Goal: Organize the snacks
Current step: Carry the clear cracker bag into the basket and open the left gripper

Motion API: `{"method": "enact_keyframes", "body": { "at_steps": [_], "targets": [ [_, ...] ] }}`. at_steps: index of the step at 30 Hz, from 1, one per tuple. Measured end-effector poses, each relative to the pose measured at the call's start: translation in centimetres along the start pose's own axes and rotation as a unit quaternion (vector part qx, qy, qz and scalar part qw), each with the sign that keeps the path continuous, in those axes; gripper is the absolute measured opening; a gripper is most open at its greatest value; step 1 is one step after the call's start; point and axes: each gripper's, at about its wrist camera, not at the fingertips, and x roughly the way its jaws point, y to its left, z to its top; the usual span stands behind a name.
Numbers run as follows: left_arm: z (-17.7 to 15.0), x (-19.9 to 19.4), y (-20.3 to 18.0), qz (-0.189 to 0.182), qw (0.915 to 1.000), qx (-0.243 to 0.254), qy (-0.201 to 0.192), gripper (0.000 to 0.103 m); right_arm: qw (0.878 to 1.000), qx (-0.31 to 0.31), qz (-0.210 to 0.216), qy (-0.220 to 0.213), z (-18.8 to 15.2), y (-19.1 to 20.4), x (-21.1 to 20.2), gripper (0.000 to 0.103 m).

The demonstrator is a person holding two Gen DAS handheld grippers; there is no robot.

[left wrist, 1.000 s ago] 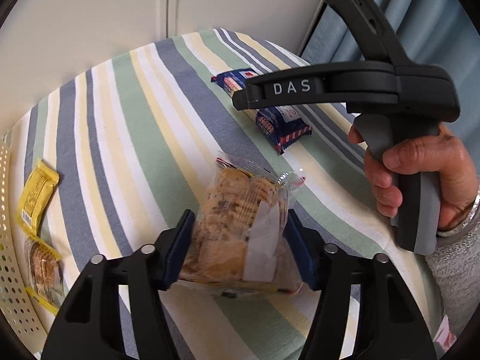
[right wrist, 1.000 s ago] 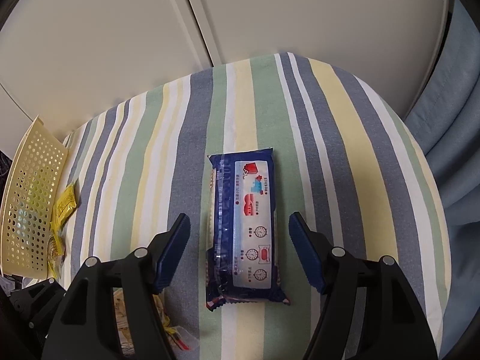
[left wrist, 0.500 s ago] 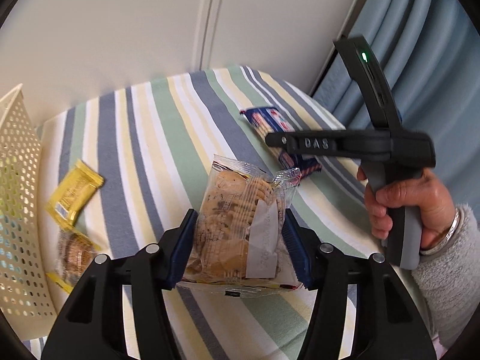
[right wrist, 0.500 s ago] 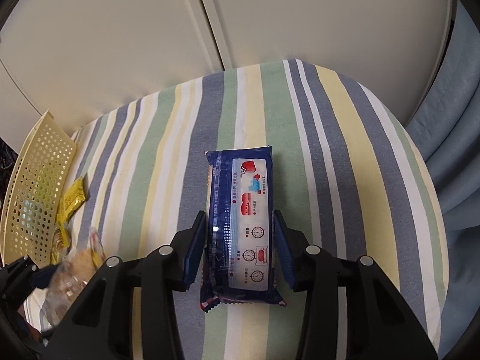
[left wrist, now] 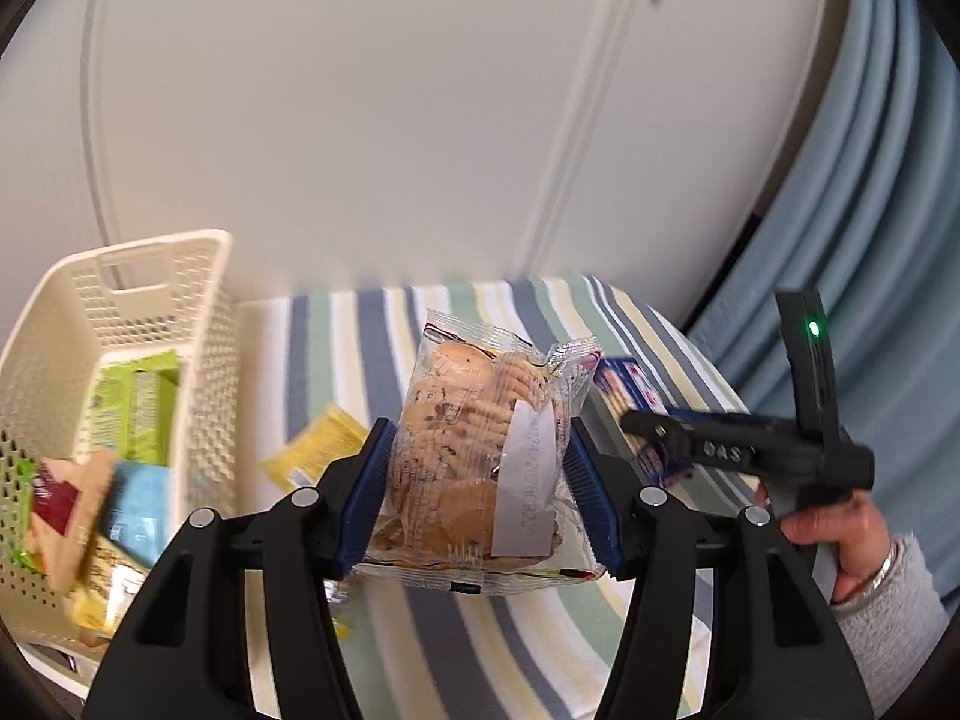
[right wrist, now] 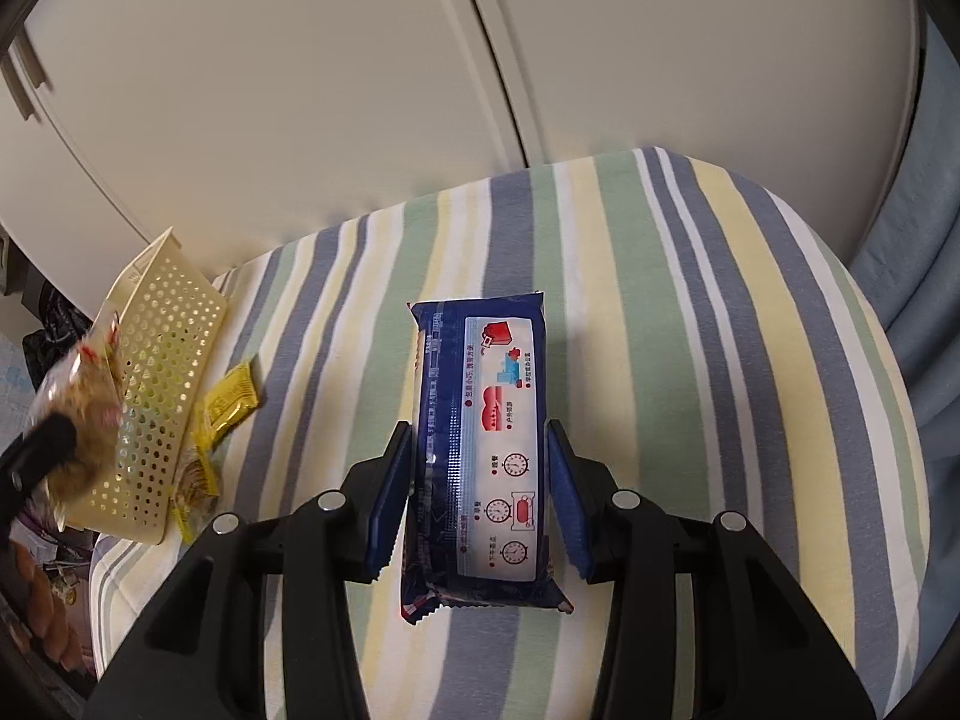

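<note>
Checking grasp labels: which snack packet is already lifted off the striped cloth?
The clear cookie bag, raised in the left hand-held gripper; the blue packet lies flat.

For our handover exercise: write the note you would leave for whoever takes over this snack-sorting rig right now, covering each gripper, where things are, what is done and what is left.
Left gripper: shut on the clear cookie bag, held up in the air to the right of the cream basket.
Right gripper: shut on the blue cracker packet, lying on the striped tablecloth.
Done: several packets, green, blue and red among them, already lie in the basket.
Left: put the cookie bag in, then the blue packet, then the yellow packet and the small one beside the basket.
</note>
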Motion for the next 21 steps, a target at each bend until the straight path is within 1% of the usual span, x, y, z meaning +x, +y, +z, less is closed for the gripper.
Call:
{"method": "enact_keyframes", "body": {
  "at_steps": [4,5,6,8,9,12,13,15,18,20,21],
  "targets": [
    [1.1,-1.8,3.4,0.022,0.9985,-0.04,-0.029,0.058,1.0,-0.006,0.009,0.001,0.2,1.2,0.1,0.044],
    [1.2,-2.3,4.4,0.031,0.9977,-0.049,-0.036,0.058,1.0,-0.007,0.01,0.001,0.2,1.5,0.1,0.044],
    [1.3,-2.0,4.7,0.04,0.9968,-0.056,-0.041,0.059,1.0,-0.009,0.011,0.001,0.3,1.7,0.3,0.044],
    [1.4,-3.1,6.8,0.059,0.994,-0.077,-0.051,0.059,1.0,-0.013,0.013,0.001,0.4,2.4,0.3,0.044],
    [1.3,-3.7,8.0,0.068,0.9924,-0.087,-0.054,0.059,1.0,-0.014,0.014,0.001,0.4,2.7,0.3,0.044],
    [1.1,-3.8,10.3,0.084,0.9878,-0.117,-0.059,0.058,1.0,-0.02,0.019,0.002,0.5,3.7,0.4,0.044],
    [0.9,-3.3,10.5,0.089,0.9863,-0.125,-0.061,0.058,1.0,-0.023,0.02,0.002,0.5,4.1,0.4,0.044],
    [0.8,-3.5,11.7,0.104,0.983,-0.137,-0.064,0.058,0.999,-0.029,0.023,0.002,0.7,5.0,0.5,0.044],
    [0.5,-3.7,12.9,0.115,0.9796,-0.151,-0.065,0.058,0.999,-0.036,0.031,0.002,0.9,6.3,0.5,0.044],
    [0.3,-3.6,13.4,0.115,0.9776,-0.163,-0.066,0.061,0.999,-0.042,0.035,0.001,1.1,7.2,0.5,0.044],
    [0.3,-3.7,13.6,0.113,0.9766,-0.17,-0.067,0.066,0.998,-0.045,0.037,0.0,1.2,7.7,0.4,0.044]
  ]
}}
